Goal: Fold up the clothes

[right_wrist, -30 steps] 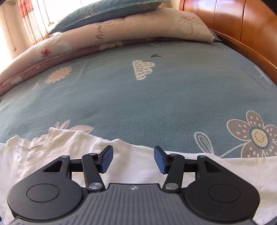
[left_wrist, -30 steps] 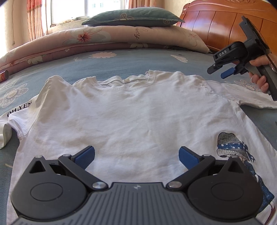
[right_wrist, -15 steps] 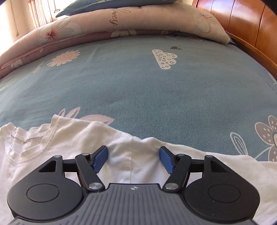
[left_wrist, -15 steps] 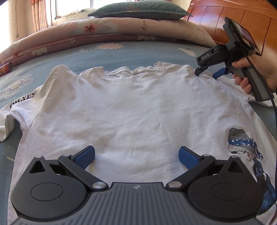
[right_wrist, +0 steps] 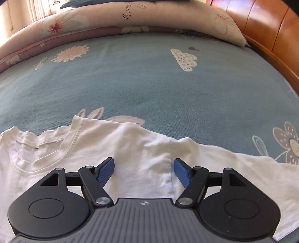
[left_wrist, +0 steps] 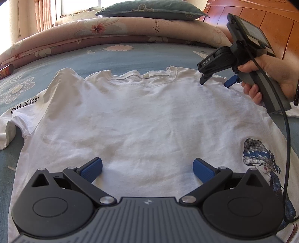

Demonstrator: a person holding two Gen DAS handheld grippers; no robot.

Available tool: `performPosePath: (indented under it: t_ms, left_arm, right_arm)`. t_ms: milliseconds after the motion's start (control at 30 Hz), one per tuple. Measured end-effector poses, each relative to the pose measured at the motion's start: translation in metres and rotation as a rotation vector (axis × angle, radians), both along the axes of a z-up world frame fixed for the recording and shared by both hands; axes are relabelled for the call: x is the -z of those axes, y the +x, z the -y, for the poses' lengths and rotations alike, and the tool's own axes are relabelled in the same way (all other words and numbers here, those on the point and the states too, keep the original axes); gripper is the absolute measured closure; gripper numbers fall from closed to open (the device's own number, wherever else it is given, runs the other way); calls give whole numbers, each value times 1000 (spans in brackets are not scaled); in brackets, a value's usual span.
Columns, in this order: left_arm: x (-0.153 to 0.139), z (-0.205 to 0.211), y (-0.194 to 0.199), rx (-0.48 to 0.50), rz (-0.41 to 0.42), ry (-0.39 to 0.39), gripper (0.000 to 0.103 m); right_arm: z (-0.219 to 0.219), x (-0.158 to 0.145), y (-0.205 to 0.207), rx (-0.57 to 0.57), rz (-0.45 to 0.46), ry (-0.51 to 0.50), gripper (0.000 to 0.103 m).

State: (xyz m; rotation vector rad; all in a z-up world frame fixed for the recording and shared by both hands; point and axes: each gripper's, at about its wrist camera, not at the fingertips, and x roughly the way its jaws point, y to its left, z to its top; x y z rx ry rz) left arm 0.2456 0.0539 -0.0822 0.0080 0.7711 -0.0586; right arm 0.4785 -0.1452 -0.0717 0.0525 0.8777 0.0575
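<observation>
One white T-shirt [left_wrist: 142,119] spread flat, face up, across the middle of the bed [right_wrist: 149,78], collar toward its pillow edge. Right gripper [right_wrist: 143,171], a second ago clear above the sleeve, now lowered onto the shoulder seam, jaws released and straddling it: likely a pinch for a fold. Left gripper [left_wrist: 147,169] unclenched over the hem. Two grippers, two pillows [left_wrist: 149,13].

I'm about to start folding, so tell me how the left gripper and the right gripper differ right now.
The left gripper sits over the white T-shirt's lower body, while the right gripper is at the shoulder beside the collar. The left's jaws gape wider than the right's. Both are open, with blue pads, holding nothing.
</observation>
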Motion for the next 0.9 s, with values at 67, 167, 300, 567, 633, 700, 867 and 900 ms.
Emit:
performPosePath:
  t_ms: [67,167,300,567,633,700,867,900]
  left_arm:
    - [1,0,0,3,2,2,1]
    - [1,0,1,4,5,6,1]
    - [1,1,0,3,6,12,1]
    - [2,3,-1,-3,15,23,1]
    - [3,4,-1,-6,22,26,1]
    - [4,4,-2,-8,31,27,1]
    - [5,5,-2,-9,41,28,1]
    - [6,5,-2,-9,42,28,1]
  right_arm:
    - [2,9,12,24,9,13,12]
    - [1,11,31,28,21,-24,10]
    - [20,-13,19,30,10,62,11]
    - [65,-58,-69,-133,-79,207,7]
    - [72,-50,-87,-159,-86,269,7]
    - [76,-37,-101,-172,-83,299,7]
    - [98,-34,-112,-129,-56,320,7]
    - [104,-36,-113,-119,-49,325,7]
